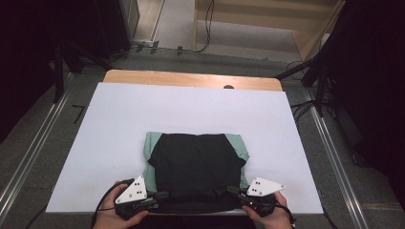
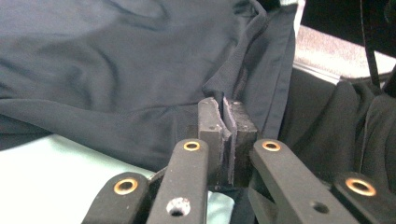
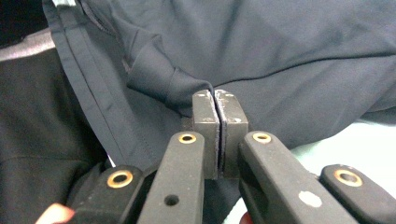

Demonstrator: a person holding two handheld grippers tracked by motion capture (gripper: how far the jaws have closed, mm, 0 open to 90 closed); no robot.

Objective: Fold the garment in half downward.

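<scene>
A black shirt [image 1: 196, 160] with pale green sleeves [image 1: 152, 143] lies folded on the white table cover [image 1: 191, 109], toward the near edge. At the shirt's near left corner, my left gripper [image 1: 161, 195] is shut on the black cloth. The left gripper view shows that gripper [image 2: 224, 104] pinching a fold of the shirt [image 2: 116, 60] between its pads. My right gripper [image 1: 232, 191] holds the near right corner the same way. In the right gripper view, that gripper [image 3: 214, 96] is shut, with a bunched fold of the shirt [image 3: 280, 56] caught between the pads. A hand holds each gripper at the table's front edge.
A wooden strip [image 1: 191, 78] of the table shows beyond the white cover. Metal rails [image 1: 28, 152] run along the floor on both sides. Dark stands and cables [image 1: 310, 105] sit at the back right. Bare white cover stretches left, right and beyond the shirt.
</scene>
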